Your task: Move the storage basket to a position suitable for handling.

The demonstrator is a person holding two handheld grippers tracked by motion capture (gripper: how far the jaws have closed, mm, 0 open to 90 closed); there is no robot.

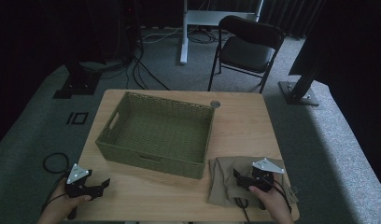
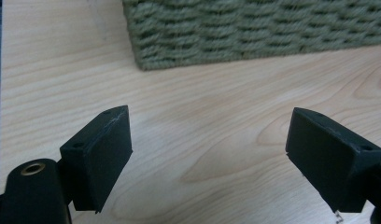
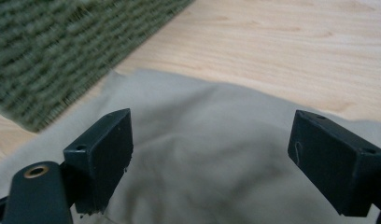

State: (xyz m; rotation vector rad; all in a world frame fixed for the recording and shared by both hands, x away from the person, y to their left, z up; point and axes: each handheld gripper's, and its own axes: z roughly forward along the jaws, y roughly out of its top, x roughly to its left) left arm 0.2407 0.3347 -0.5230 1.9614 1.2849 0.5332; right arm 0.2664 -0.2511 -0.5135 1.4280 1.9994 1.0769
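A folded khaki cloth (image 1: 228, 179) is lying under and ahead of the right gripper (image 1: 240, 177), its long axis running toward the table's (image 1: 244, 126) far edge, touching the woven green basket (image 1: 158, 133). The right hand (image 1: 272, 203) is reaching in over the cloth, jaws spread wide and holding nothing. The left gripper (image 1: 104, 185), gripped by the left hand (image 1: 62, 205), is gaping over bare wood near the basket.

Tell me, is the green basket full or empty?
Empty. In the high view the woven basket shows only its bare woven floor; the beige cloth lies outside on the table.
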